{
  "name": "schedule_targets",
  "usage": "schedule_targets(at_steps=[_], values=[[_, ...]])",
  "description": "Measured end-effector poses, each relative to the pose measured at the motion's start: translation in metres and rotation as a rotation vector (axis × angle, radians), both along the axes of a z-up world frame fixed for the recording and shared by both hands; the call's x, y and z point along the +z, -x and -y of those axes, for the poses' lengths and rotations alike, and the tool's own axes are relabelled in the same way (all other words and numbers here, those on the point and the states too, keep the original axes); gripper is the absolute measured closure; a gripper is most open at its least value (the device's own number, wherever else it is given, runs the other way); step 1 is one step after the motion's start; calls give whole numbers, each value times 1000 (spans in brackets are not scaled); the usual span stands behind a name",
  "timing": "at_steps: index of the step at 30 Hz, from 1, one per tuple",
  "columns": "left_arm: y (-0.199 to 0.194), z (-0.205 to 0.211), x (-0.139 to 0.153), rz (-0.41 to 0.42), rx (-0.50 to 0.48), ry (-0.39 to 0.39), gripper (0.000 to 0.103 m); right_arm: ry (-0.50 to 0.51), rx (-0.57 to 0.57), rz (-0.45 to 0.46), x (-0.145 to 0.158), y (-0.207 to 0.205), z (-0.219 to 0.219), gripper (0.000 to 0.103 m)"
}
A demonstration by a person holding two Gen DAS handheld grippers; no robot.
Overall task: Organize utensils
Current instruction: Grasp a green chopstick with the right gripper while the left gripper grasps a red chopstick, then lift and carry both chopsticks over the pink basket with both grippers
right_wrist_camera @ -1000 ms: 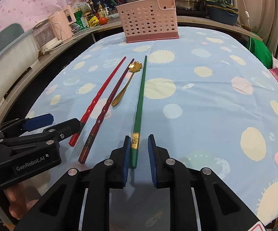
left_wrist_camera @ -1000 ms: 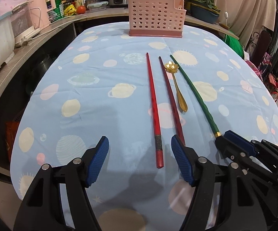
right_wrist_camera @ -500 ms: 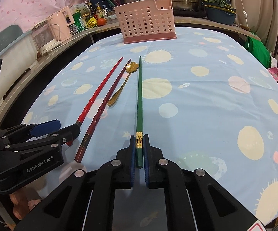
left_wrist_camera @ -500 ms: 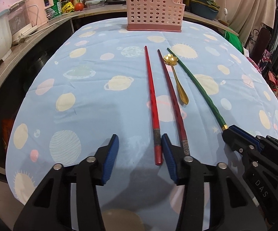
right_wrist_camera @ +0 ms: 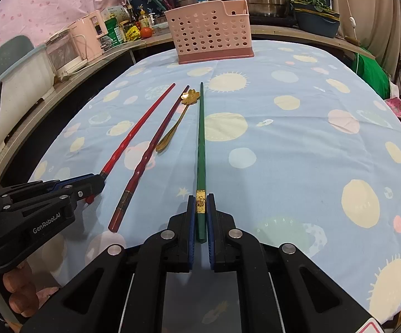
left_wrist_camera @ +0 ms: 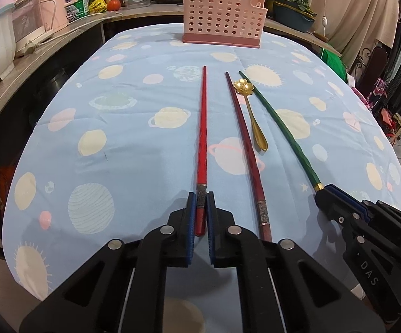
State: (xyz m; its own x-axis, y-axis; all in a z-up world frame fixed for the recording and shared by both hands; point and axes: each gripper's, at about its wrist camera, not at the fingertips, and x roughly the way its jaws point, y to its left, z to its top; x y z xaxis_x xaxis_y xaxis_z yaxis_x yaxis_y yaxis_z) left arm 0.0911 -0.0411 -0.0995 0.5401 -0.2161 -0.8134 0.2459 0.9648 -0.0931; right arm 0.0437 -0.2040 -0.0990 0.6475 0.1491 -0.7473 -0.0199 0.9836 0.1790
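Four utensils lay side by side on the tabletop (left_wrist_camera: 134,149), pointing at the pink basket (left_wrist_camera: 222,19) at the far edge. Leftmost, we had the left gripper (left_wrist_camera: 201,208) with jaws clamped on the near end of the red chopstick (left_wrist_camera: 202,127). Next came the dark red chopstick (left_wrist_camera: 245,144), free, then the gold spoon (left_wrist_camera: 256,122) just beside it. Rightmost, the right gripper (right_wrist_camera: 201,211) had jaws clamped on the green chopstick (right_wrist_camera: 201,144) at its gold band. We judged the sticks light, stiff and glossy, so likely slippery; held at the butt they could swing or pivot. The spoon looked thin and flat, best pinched mid-handle.
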Motion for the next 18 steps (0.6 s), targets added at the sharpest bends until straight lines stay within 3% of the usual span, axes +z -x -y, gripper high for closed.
schedule_targets(at_steps=[9,18], values=[[3,-3,15,8,1,31,96,-40,-19,28,14,6,7,96],[3,-11,60,79,17,82,96,-90,-46,122,55,10,21,96]])
